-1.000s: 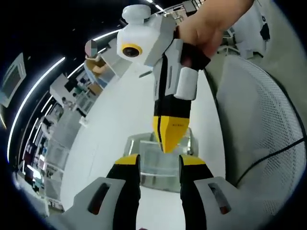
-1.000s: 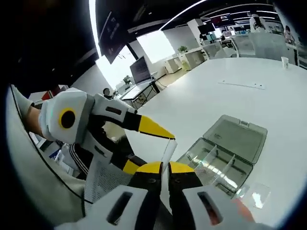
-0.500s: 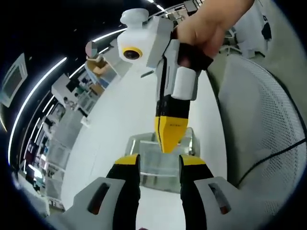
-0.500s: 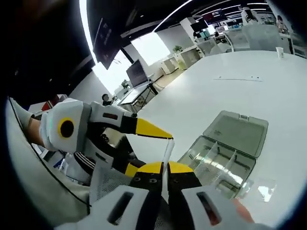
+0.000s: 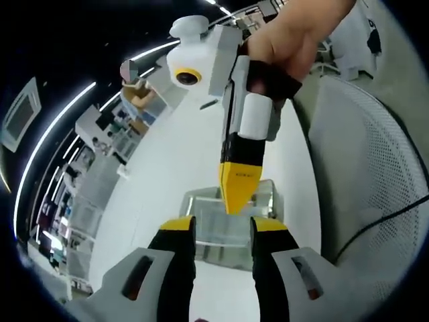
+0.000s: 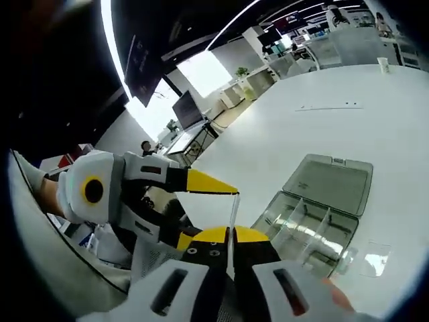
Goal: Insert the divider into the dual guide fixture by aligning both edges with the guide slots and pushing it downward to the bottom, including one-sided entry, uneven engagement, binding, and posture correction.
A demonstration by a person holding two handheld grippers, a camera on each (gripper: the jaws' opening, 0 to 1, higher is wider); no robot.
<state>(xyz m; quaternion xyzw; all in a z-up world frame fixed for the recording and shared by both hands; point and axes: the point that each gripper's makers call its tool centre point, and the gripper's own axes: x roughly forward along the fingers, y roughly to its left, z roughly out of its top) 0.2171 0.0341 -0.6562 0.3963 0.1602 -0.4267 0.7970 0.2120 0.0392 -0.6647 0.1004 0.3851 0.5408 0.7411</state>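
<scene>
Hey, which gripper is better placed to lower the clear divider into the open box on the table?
Right, probably. The right gripper is shut on the lower edge of the clear divider, and the open box lies ahead of it. The left gripper only meets the divider's top.

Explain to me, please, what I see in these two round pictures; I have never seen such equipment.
There is no robot here. A person holds a two-fingered claw tool in each hand, and a fisheye camera rides on each tool. The left gripper view looks along the left claw, whose yellow tips stand open; the hand above it holds the other tool. The right gripper view looks along the right claw, shut on a thin clear divider. On the white table lies a clear plastic box with its lid open. The divider is not yet in it.
</scene>
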